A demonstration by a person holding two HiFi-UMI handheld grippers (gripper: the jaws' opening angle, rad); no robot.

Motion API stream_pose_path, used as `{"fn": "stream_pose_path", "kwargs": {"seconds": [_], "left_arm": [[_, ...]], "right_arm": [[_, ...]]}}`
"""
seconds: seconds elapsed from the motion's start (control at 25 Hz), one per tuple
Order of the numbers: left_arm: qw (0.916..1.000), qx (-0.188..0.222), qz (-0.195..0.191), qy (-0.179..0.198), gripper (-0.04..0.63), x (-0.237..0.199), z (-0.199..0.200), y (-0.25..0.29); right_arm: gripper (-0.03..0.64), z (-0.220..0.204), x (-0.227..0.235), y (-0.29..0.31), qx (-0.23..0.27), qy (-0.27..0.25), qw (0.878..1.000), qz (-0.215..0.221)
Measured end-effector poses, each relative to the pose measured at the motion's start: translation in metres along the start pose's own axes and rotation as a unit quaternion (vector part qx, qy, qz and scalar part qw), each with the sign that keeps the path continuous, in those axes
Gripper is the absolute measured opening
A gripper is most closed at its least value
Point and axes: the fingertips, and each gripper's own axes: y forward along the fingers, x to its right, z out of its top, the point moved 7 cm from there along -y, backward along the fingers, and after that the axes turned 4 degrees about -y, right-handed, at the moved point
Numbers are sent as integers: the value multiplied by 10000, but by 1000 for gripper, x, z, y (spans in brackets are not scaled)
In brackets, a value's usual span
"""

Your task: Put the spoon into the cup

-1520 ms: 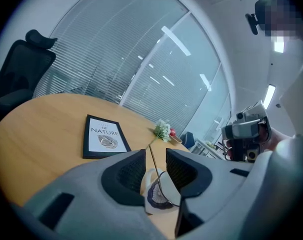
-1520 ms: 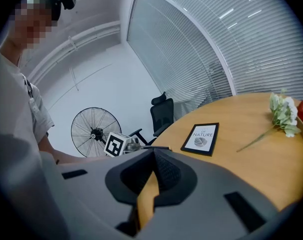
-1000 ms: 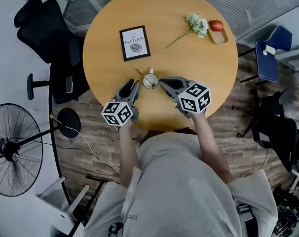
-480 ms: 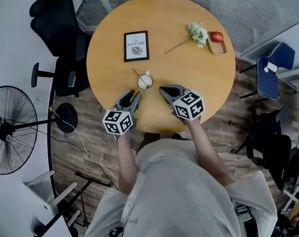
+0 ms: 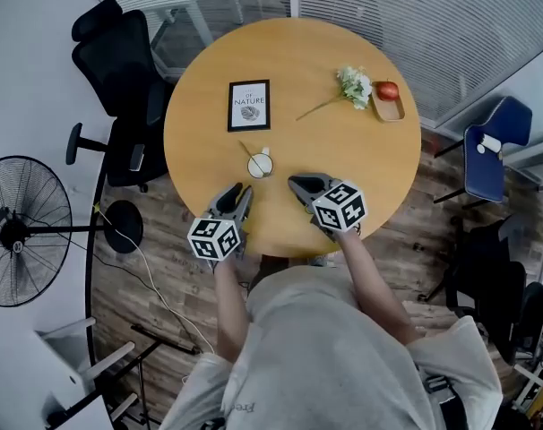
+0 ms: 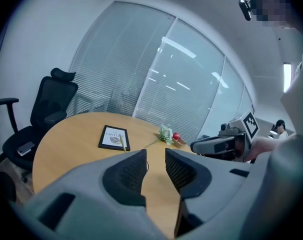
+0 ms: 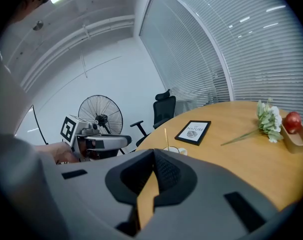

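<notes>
A white cup (image 5: pixel 260 164) stands on the round wooden table (image 5: pixel 343 150), and the spoon (image 5: pixel 249 152) stands in it with its handle leaning to the far left. My left gripper (image 5: pixel 237 194) hovers near the table's front edge, below and left of the cup, its jaws a narrow gap apart and empty. My right gripper (image 5: pixel 296 184) is to the cup's right, shut with its tips touching and nothing held. The right gripper view shows the cup (image 7: pixel 177 150) and the spoon handle (image 7: pixel 166 137) just past the jaws. In the left gripper view the spoon handle (image 6: pixel 123 142) shows, while the cup is hidden.
A framed picture (image 5: pixel 249 106) lies beyond the cup. A flower (image 5: pixel 353 86) and a small tray with an apple (image 5: pixel 387 91) sit at the far right. A black office chair (image 5: pixel 119 70) and a floor fan (image 5: pixel 21 231) stand left of the table.
Both grippers have drawn back from beside the cup toward the table's near edge. The cup with the spoon in it has stayed put.
</notes>
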Motion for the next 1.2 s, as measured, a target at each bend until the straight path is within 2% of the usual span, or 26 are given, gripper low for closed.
{"fn": "stream_pose_path", "kwargs": {"seconds": [0.4, 0.52, 0.68, 0.84, 1.2], "left_arm": [[9999, -54, -133, -22, 112, 0, -1, 2], [9999, -32, -128, -63, 91, -4, 0, 2], [9998, 20, -150, -131, 58, -9, 4, 2], [9996, 6, -290, -30, 11, -10, 11, 8], [9985, -173, -514, 47, 9, -11, 21, 25]], "right_arm": [[-3, -4, 15, -12, 161, 263, 9993, -226], [-3, -4, 18, -11, 151, 311, 9991, -262], [-5, -2, 15, -6, 162, 353, 9990, -204], [-4, -1, 18, -5, 107, 375, 9992, -85], [-4, -2, 22, -5, -100, 320, 9994, 27]]}}
